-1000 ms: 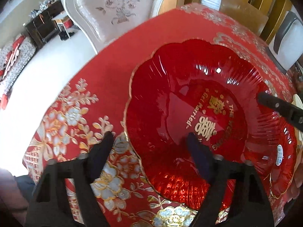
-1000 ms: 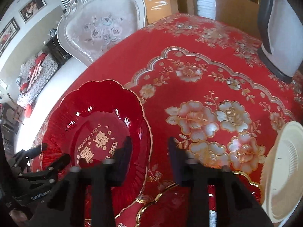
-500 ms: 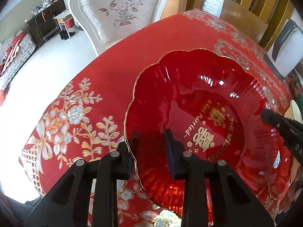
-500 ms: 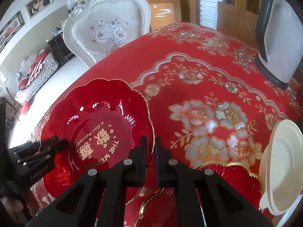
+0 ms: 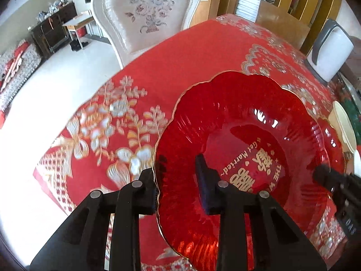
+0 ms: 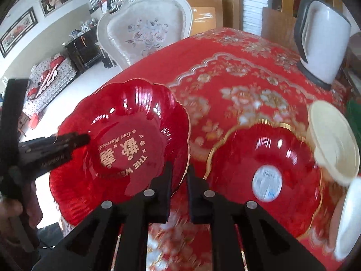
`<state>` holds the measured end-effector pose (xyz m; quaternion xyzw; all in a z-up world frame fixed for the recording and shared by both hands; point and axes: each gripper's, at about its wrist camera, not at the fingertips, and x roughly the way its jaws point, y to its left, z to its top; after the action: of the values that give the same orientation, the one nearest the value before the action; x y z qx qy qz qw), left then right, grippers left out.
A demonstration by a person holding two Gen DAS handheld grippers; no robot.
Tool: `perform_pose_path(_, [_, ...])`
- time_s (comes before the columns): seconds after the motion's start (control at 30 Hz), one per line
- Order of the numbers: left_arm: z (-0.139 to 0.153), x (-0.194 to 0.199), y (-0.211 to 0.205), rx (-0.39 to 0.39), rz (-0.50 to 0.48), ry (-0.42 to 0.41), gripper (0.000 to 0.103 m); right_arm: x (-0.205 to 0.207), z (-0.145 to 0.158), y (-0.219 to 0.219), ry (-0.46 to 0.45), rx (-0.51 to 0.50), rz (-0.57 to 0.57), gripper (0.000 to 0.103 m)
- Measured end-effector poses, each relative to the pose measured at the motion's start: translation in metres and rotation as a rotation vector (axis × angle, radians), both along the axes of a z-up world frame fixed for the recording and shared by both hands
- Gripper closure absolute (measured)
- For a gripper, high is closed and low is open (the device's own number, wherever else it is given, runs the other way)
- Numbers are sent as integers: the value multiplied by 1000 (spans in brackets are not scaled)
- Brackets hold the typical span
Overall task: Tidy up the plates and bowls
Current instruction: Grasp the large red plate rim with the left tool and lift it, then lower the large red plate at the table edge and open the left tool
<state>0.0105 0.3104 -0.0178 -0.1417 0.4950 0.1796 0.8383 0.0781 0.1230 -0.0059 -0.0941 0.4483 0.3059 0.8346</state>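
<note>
A large red scalloped glass plate (image 5: 243, 122) with gold lettering is held up off the red tablecloth. My left gripper (image 5: 178, 180) is shut on its near-left rim, one finger inside, one outside. My right gripper (image 6: 179, 180) is shut on its opposite rim (image 6: 185, 135), and shows at the right edge of the left wrist view (image 5: 334, 185). A second red plate (image 6: 264, 162) with a white sticker lies on the table to the right. Cream bowls (image 6: 334, 140) lie beside it.
A white electric kettle (image 6: 322, 38) stands at the far right of the table (image 6: 225, 52). A white upholstered chair (image 5: 146, 15) stands behind the table. The table's left edge (image 5: 56, 169) drops to the pale floor.
Both grippers closed on the red plate's rims and lifted it. The right view now shows the second red plate and the bowls more fully.
</note>
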Motion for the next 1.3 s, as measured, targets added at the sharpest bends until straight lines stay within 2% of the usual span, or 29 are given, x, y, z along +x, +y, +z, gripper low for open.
perform_pose_path(0.3, [-10,-15,-9,-11,-17,-10,75,-29,-18,-14,23,5,-39,92])
perform_pose_path(0.47, [-10,-18,-10,17,-14,-35,74,-32,-21,-12,10,-14,-46,91])
perform_pose_path(0.57, [-12,-18,-11,37,-13,-34,73,-33,-22,-13,17,-1,-47,88])
perform_pose_path(0.7, [-8,-18,-14,95,-9,-36,73,-35,-24,-14,12,3,-58,86])
perform_pose_path(0.8, [1,-22,-10,102,9,-68,70,-33,-26,-16,35,12,-71,83])
perform_pose_path(0.97, [21,-33,-6,167,59,-122,50,-35,-22,-22,51,44,-85,83])
perform_pose_path(1.17, [53,-50,-22,200,61,-205,49,-39,-8,-35,38,90,-105,82])
perform_pose_path(1.27, [68,-54,-43,204,25,-244,47,-41,1,-46,26,120,-121,74])
perform_pose_path(1.3, [74,-55,-50,193,8,-261,44,-43,5,-53,18,132,-133,69])
